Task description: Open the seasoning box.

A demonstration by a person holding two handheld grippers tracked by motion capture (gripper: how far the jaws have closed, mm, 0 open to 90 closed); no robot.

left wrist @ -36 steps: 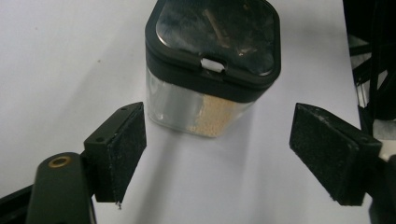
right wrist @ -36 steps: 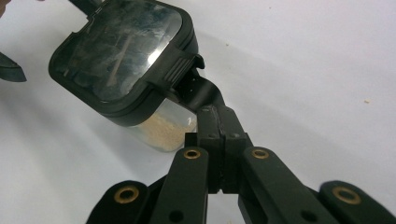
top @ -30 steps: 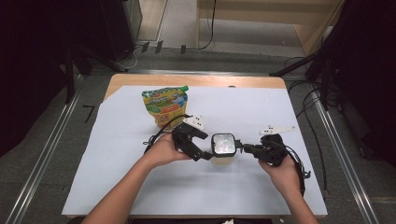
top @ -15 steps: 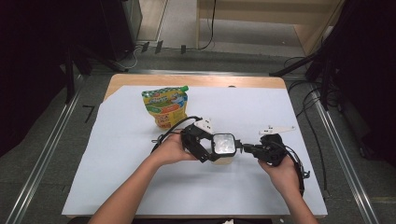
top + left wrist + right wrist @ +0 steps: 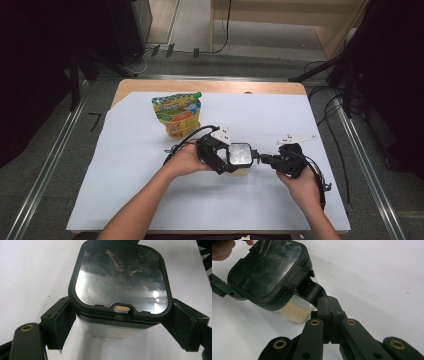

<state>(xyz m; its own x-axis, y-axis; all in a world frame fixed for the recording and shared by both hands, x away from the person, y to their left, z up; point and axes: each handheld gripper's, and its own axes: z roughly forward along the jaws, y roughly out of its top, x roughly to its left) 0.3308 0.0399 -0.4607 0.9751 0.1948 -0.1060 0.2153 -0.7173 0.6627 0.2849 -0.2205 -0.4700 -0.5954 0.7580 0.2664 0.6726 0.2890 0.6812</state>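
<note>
The jar [image 5: 239, 159] stands on the table's white sheet [image 5: 125, 165], in front of the pouch [image 5: 177, 114]. The left gripper [image 5: 120, 325] clamps its body; the right gripper [image 5: 329, 315], jaws pressed together, pinches the lid's latch flap [image 5: 313, 291]. A hard pull may tip the jar and spill powder.

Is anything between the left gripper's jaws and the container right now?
Nothing visible. The left gripper has its jaws on either side of the clear container, just under the black lid. The right gripper is shut beside the lid's latch.
</note>
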